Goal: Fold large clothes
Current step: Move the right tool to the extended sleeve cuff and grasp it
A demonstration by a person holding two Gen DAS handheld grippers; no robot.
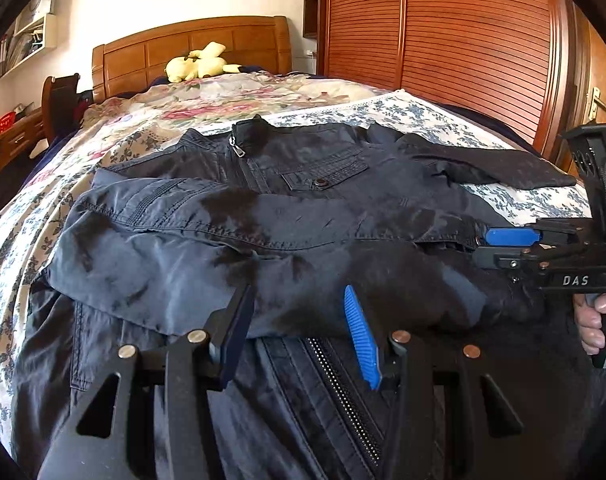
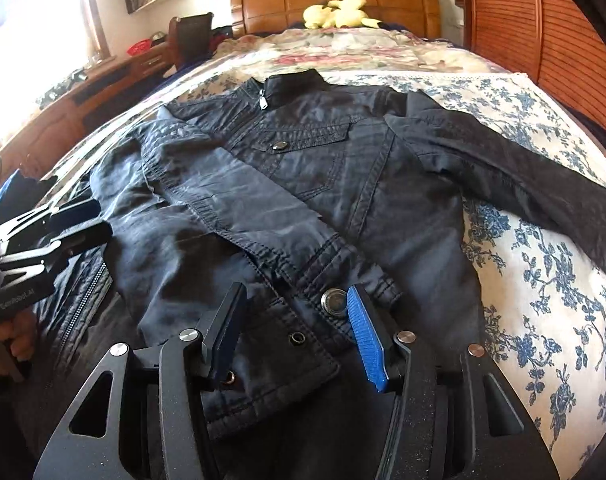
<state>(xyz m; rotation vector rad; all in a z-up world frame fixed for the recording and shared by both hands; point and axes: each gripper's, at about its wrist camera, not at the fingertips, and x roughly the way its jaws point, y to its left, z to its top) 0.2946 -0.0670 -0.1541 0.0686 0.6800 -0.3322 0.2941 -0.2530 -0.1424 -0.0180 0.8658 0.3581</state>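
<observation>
The bed (image 2: 543, 240) with its blue-flowered cover takes up most of what I see, and the dark jacket (image 2: 303, 168) lies face up across it, collar toward the headboard, zipper closed near the top.

I judge the folding to be at an early stage. One sleeve (image 2: 223, 200) is already laid diagonally over the chest, its cuff (image 2: 335, 300) with the metal snap lying down by the hem. The other sleeve (image 2: 523, 184) is stretched straight out over the cover, so it is not yet folded in. The body is at full length too; nothing is doubled up from the hem.

My right gripper (image 2: 295, 332) hovers just over that folded cuff, its fingers spread apart with nothing pinched between them. My left gripper (image 1: 299, 324) sits above the lower front of the jacket near the zipper (image 1: 343, 384), fingers likewise parted and empty.

What remains, as I see it, is bringing the outstretched sleeve across and then folding the body.
</observation>
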